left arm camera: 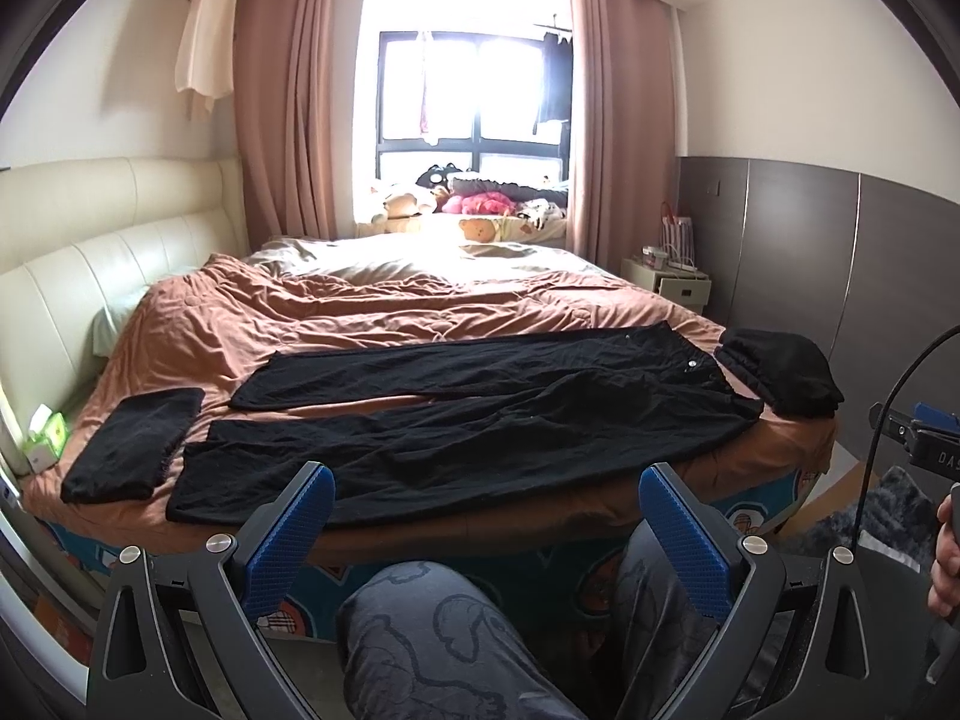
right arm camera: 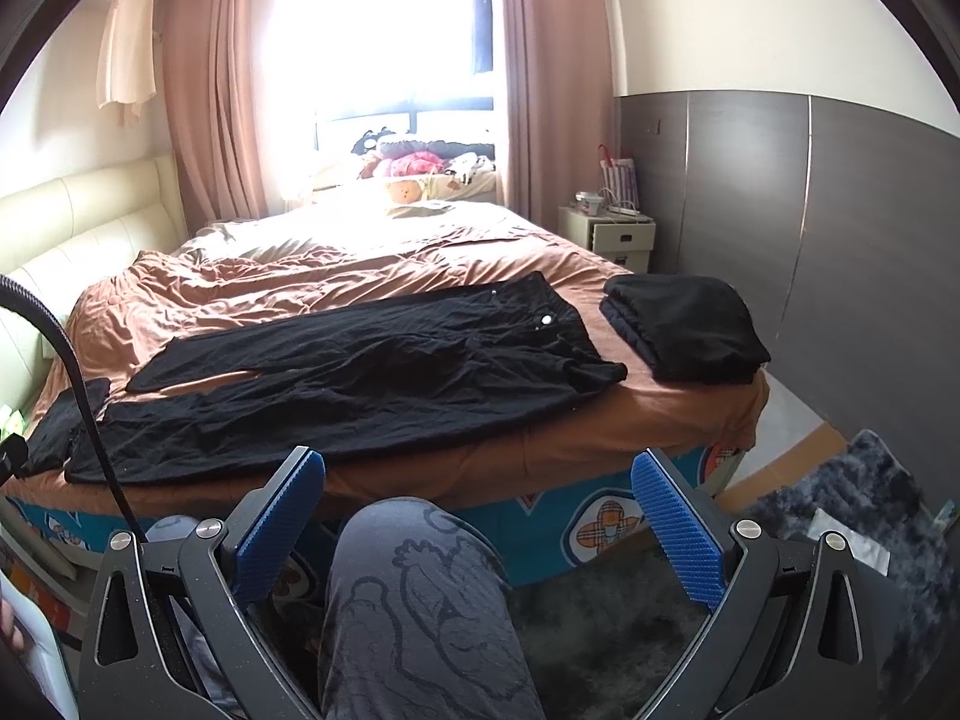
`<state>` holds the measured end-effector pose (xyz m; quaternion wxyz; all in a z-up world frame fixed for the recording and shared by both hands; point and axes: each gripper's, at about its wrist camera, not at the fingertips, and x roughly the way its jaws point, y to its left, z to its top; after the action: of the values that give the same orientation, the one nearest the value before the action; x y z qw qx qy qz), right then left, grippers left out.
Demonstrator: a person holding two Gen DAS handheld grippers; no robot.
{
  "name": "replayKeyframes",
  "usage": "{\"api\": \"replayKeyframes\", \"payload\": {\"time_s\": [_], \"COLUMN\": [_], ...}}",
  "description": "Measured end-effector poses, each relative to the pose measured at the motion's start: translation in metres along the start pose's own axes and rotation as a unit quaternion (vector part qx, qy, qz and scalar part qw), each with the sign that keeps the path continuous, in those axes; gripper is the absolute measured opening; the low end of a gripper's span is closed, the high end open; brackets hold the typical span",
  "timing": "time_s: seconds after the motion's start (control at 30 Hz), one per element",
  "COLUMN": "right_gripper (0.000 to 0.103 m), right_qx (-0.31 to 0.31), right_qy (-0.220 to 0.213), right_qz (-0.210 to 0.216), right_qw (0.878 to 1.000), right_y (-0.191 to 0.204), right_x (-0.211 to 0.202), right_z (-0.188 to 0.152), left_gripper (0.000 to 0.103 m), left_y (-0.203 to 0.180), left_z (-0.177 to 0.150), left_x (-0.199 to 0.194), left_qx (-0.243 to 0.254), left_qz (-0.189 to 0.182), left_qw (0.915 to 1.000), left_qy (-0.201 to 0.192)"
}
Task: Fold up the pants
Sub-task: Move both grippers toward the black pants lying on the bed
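- Blue ribbed pads are seen on both tools: the left hand-held gripper (left arm camera: 486, 516) and the right hand-held gripper (right arm camera: 477, 504) are both spread wide, and nothing is held in either.
- Both are held low, short of the bed's (left arm camera: 540, 531) near edge, above the person's patterned knees (right arm camera: 414, 594), so no cloth is touched.
- Just beyond, the black pants (left arm camera: 468, 426) are laid flat and full length along the bed's near edge, waistband to the right, legs to the left and slightly parted.
- No fold is judged to have been made; the whole task is left.
- Beside the cuffs a folded black garment (left arm camera: 129, 444) lies, and past the waistband a folded black stack (right arm camera: 684, 327).
- Farther off, a rumpled brown duvet (left arm camera: 336, 312) is spread.
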<state>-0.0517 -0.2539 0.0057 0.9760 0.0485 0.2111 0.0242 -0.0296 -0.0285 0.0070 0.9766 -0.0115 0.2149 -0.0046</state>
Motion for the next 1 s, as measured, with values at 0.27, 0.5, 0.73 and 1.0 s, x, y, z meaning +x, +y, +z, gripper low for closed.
{"api": "replayKeyframes", "payload": {"time_s": [0.27, 0.5, 0.73, 1.0], "right_gripper": [0.103, 0.103, 0.103, 0.103], "right_qx": [0.001, 0.002, 0.002, 0.007], "right_qy": [-0.004, -0.008, -0.013, -0.019], "right_qz": [-0.003, -0.002, -0.002, -0.003], "right_qw": [1.0, 1.0, 1.0, 1.0], "right_y": [-0.002, -0.004, -0.005, -0.009], "right_x": [-0.002, -0.005, -0.006, -0.006], "right_z": [-0.002, -0.004, -0.006, -0.005], "left_gripper": [0.103, 0.103, 0.103, 0.103], "left_y": [0.002, 0.005, 0.007, 0.006], "left_z": [-0.003, -0.003, -0.002, 0.0], "left_x": [-0.004, -0.009, -0.013, -0.016], "left_qx": [-0.004, -0.007, -0.01, -0.005], "left_qz": [0.002, 0.005, 0.006, 0.006], "left_qw": [1.0, 0.9999, 0.9999, 0.9999], "left_qy": [-0.003, -0.008, -0.01, -0.013]}}
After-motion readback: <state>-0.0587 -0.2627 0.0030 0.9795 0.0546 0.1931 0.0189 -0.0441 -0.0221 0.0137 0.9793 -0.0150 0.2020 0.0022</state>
